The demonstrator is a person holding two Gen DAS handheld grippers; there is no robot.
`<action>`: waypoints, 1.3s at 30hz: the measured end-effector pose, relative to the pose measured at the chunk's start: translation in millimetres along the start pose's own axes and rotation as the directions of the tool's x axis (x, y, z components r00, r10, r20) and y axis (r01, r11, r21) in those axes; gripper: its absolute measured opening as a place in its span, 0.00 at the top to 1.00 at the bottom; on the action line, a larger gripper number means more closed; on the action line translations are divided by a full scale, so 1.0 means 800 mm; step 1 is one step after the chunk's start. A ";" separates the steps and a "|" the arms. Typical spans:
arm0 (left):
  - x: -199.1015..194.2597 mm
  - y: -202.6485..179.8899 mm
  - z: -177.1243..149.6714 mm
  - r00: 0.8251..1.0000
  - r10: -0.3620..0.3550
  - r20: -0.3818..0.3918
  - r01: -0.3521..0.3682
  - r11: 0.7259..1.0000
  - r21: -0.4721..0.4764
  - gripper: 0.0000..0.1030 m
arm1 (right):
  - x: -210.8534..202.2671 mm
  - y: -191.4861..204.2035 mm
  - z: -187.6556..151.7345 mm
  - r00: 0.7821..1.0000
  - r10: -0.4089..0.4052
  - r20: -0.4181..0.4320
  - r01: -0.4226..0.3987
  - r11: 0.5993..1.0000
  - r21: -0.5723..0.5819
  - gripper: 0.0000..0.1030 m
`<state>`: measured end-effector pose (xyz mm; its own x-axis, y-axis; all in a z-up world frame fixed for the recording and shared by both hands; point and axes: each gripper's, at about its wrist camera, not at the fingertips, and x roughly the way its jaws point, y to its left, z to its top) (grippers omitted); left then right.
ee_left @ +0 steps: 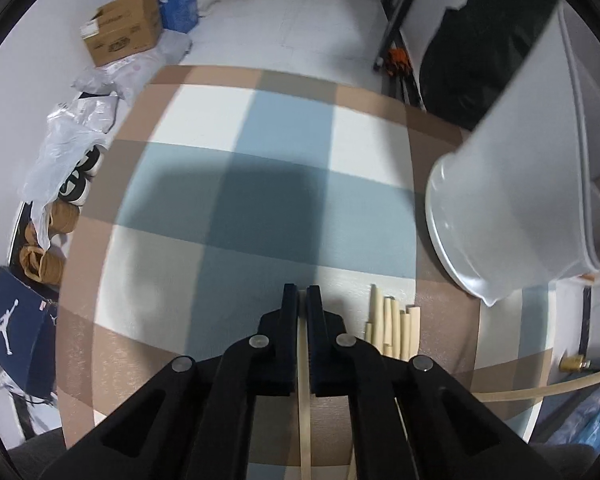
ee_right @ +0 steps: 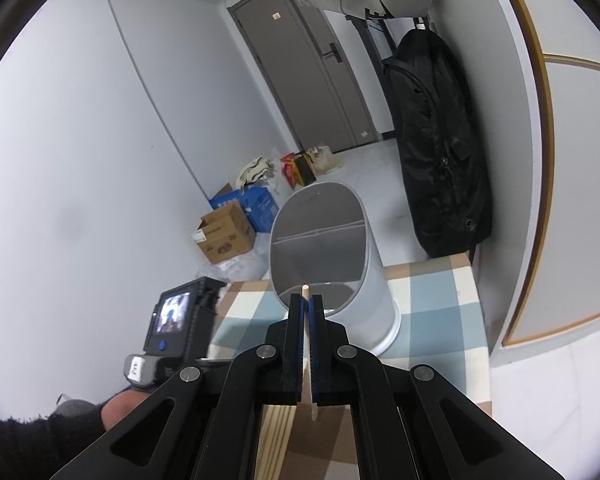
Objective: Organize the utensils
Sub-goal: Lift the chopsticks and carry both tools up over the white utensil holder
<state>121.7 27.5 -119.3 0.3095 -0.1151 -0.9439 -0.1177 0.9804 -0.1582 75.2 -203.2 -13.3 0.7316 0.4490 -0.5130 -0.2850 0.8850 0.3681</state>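
My left gripper (ee_left: 303, 294) is shut on a pale wooden chopstick (ee_left: 303, 400) and holds it low over the checked tablecloth (ee_left: 260, 200). Several more wooden chopsticks (ee_left: 394, 326) lie on the cloth just right of it. The white plastic utensil holder (ee_left: 512, 184) stands at the right. My right gripper (ee_right: 307, 302) is shut on a wooden chopstick (ee_right: 306, 289), whose tip pokes out in front of the holder's open mouth (ee_right: 320, 248). Another chopstick (ee_left: 548, 389) crosses the lower right of the left wrist view.
The left gripper's camera unit (ee_right: 176, 316) and the gloved hand (ee_right: 116, 412) sit at the left. Boxes (ee_left: 126, 32), bags and shoes (ee_left: 80, 180) lie on the floor beyond the table. A black bag (ee_right: 440, 140) hangs by the wall.
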 end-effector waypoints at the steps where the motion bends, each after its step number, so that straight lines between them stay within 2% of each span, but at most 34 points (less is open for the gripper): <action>1: -0.006 0.004 -0.002 1.000 -0.002 0.017 0.002 1.000 -0.008 1.00 | -0.001 0.000 0.000 1.000 0.000 0.002 0.000 1.000 0.000 0.98; 6: -0.050 0.008 -0.009 0.991 -0.042 0.125 0.046 0.998 -0.032 1.00 | -0.003 0.004 -0.001 1.000 -0.006 0.013 0.007 1.000 -0.017 0.99; 12: -0.103 0.005 -0.007 0.955 -0.130 0.267 0.135 0.991 -0.002 1.00 | -0.008 0.014 0.002 1.000 -0.006 0.020 0.007 0.999 -0.036 1.00; 16: -0.122 0.005 -0.004 0.931 -0.154 0.330 0.150 0.988 0.037 1.00 | -0.010 0.025 0.000 1.000 -0.014 0.027 0.016 0.997 -0.076 1.00; 18: -0.122 0.008 -0.003 0.926 -0.161 0.341 0.150 0.987 0.058 1.00 | -0.005 0.026 -0.003 1.000 -0.003 0.012 0.004 0.996 -0.084 1.00; 21: -0.114 0.017 0.000 0.931 -0.170 0.324 0.159 0.985 0.061 1.00 | 0.002 0.018 -0.008 1.000 0.015 -0.025 -0.016 0.998 -0.053 1.00; 24: -0.111 0.029 0.001 0.929 -0.186 0.321 0.174 0.983 0.065 1.00 | 0.002 -0.004 -0.007 0.999 0.017 -0.052 -0.016 1.000 0.016 0.99; 27: -0.113 0.037 -0.003 0.923 -0.205 0.326 0.199 0.979 0.054 1.00 | 0.003 -0.044 -0.004 0.996 -0.016 -0.091 0.026 0.993 0.118 0.96; 28: -0.113 0.039 -0.003 0.921 -0.214 0.325 0.210 0.976 0.048 1.00 | 0.009 -0.060 -0.005 0.991 -0.045 -0.122 0.064 0.986 0.156 0.94; 30: -0.115 0.038 -0.005 0.916 -0.234 0.326 0.231 0.972 0.048 1.00 | 0.024 -0.095 -0.009 0.979 -0.072 -0.190 0.118 0.963 0.241 0.69; 35: -0.118 0.039 -0.005 0.906 -0.246 0.343 0.237 0.969 0.069 1.00 | 0.070 -0.161 -0.023 0.933 -0.152 -0.327 0.263 0.907 0.329 0.68; 38: -0.116 0.042 -0.005 0.904 -0.259 0.340 0.250 0.966 0.071 1.00 | 0.089 -0.180 -0.017 0.908 -0.226 -0.354 0.343 0.884 0.317 0.68; 39: -0.116 0.043 -0.004 0.903 -0.271 0.334 0.264 0.962 0.068 1.00 | 0.096 -0.184 -0.014 0.893 -0.262 -0.366 0.378 0.877 0.296 0.66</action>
<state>85.9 71.4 -38.4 0.6268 -0.3159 -0.7123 0.0324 0.9239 -0.3813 166.5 -297.8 -116.1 0.5017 0.2142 -0.8381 0.2099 0.9097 0.3582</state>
